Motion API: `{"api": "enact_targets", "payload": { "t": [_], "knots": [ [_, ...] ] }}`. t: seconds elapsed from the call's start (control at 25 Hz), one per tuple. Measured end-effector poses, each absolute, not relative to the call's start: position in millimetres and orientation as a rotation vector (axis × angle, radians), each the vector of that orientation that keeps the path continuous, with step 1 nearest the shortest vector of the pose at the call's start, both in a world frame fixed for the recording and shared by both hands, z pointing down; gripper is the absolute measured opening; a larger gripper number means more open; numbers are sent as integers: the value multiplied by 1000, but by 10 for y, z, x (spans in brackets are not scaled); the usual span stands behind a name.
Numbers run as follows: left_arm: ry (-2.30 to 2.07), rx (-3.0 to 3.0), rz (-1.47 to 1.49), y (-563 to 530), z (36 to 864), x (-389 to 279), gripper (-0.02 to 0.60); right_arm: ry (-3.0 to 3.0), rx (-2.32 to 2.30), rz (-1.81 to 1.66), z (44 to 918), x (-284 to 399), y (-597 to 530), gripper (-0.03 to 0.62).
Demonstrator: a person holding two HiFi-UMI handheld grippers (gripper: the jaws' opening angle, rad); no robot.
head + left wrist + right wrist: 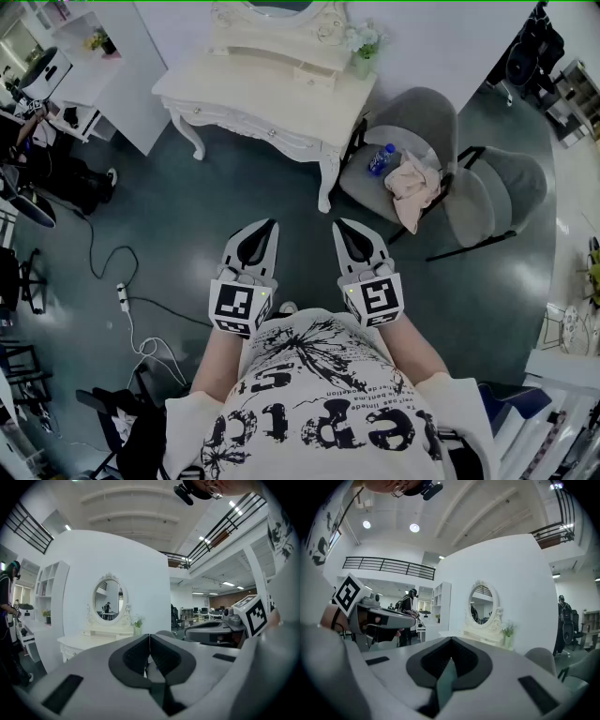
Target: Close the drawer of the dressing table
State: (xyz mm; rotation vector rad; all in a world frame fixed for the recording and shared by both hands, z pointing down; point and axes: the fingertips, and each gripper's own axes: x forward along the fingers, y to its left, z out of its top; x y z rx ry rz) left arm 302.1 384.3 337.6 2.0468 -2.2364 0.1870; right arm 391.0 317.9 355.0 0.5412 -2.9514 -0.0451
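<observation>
Left tool (262, 231) and right tool (349, 232) are both closed on nothing, held side by side ahead of the person and aimed at the white desk (246, 92), still well apart from it. Its small upper drawer (315, 75) stands pulled out; closed tips would likely suit pushing it shut.

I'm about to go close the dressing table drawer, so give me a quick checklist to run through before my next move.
1. Left tool shut and empty: ok.
2. Right tool shut and empty: ok.
3. Drawer on the dressing table spotted, looks pulled out: ok.
4. Both tools within reach of the drawer: not ok, far short.
5. Floor cable off to the left of the way: ok.
</observation>
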Motion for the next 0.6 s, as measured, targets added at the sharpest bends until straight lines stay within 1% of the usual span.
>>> {"api": "enact_targets", "payload": {
  "t": [0.44,0.6],
  "knots": [
    [-2188,2073,149,3812,3399,2982,18,-2918,589,-1,3577,3889,3147,17],
    [-2181,2065,137,3853,3440,2839,18,-2905,636,5,3594,3777,3143,17]
  ]
}}
